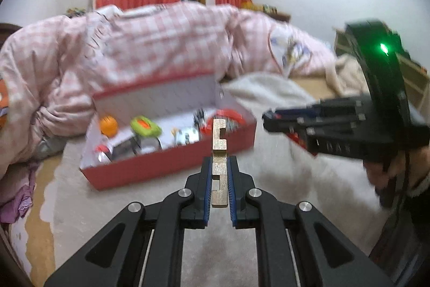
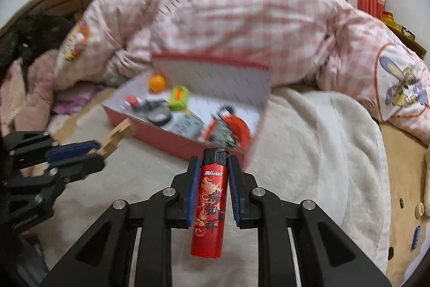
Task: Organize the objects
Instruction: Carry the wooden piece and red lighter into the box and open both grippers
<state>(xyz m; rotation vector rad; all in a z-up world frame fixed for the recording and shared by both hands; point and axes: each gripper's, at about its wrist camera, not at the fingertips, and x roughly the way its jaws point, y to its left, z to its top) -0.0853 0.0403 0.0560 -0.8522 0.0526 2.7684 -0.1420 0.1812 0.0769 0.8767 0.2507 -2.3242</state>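
Left gripper (image 1: 218, 166): jaws clamped on a notched wooden puzzle piece (image 1: 219, 152), held upright, most of its length standing proud of the pads. Right gripper (image 2: 213, 179): jaws clamped on a red lighter (image 2: 209, 206) with dragon print, gripped around the upper body, the lower half hanging free below the pads.

Risks, judged from this view:
- Wooden piece is thin and gripped near its lower end; a knock on the box wall could lever it out of the pads.
- Lighter body is smooth; with its weight hanging below the grip it may slide or pivot if swung fast.
- The two grippers are near each other; converging on the box together could make them collide.

Room: red box (image 1: 166, 166) lies open on the bed just ahead of both grippers, its lid (image 2: 212, 74) standing up at the far side against the pink checked quilt (image 1: 161, 39). The near wall is low, so entry from the front or above is free. Inside, an orange ball (image 2: 157, 82), a green item (image 2: 178, 98) and other small things crowd the floor; the bare floor shows mostly toward the middle. White blanket (image 2: 309, 139) right of the box is open.
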